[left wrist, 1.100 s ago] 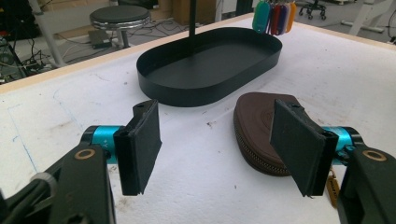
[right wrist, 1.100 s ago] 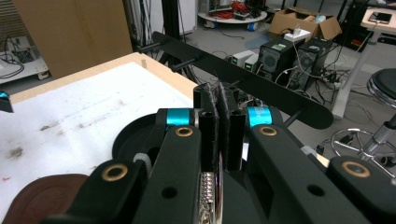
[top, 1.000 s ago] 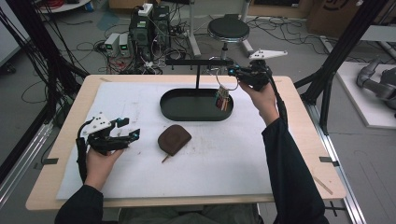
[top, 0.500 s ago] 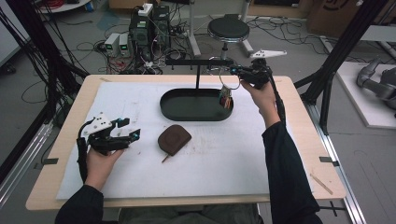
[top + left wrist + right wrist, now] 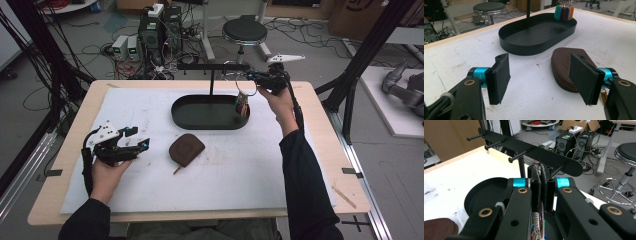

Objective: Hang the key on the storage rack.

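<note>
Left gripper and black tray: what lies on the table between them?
In the high view, the brown pouch lies between the left gripper and the tray. The left gripper view shows it beside one open jaw, in front of the tray.

The key tags are green, blue, red and orange. The tray and its hook bar are black. The pouch is brown. The table has a white, slightly stained cover.

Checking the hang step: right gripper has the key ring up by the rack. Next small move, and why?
Probably ease the right gripper sideways so the key ring slips over the end peg. Its jaws are shut on the ring, the coloured tags dangle over the black tray, and the peg sits just beyond the jaws.
</note>
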Motion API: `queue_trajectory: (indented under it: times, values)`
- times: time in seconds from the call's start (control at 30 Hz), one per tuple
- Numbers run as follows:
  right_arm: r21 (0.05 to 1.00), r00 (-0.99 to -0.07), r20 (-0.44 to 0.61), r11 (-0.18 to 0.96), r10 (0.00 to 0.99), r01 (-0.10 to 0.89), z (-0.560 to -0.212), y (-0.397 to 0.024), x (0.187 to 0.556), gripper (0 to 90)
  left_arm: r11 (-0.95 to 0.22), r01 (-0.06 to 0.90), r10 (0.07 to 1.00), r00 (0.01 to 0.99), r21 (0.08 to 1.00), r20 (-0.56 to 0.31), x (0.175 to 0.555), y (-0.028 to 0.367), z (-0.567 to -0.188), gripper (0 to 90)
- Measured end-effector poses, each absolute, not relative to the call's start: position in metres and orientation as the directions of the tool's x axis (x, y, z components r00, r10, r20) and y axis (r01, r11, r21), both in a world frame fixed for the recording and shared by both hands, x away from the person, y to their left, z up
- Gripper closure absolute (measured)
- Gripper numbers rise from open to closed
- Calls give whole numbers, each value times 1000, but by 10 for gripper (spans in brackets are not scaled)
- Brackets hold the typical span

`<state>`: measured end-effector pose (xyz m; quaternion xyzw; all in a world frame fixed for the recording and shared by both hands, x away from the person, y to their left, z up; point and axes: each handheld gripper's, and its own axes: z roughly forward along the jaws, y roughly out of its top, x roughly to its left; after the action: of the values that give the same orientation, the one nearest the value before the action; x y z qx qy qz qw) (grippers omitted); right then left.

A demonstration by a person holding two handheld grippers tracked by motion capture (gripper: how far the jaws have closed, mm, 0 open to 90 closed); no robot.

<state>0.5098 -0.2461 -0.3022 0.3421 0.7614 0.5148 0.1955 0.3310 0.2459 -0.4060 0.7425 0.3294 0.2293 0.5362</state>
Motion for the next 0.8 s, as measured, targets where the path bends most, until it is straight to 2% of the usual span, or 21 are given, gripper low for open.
queue_trajectory:
  times: [0.8]
  values:
    - [920, -672, 80, 205, 736, 333, -309, -252, 519, 882, -216, 243, 733, 680, 946, -7, 332, 245, -407, 336]
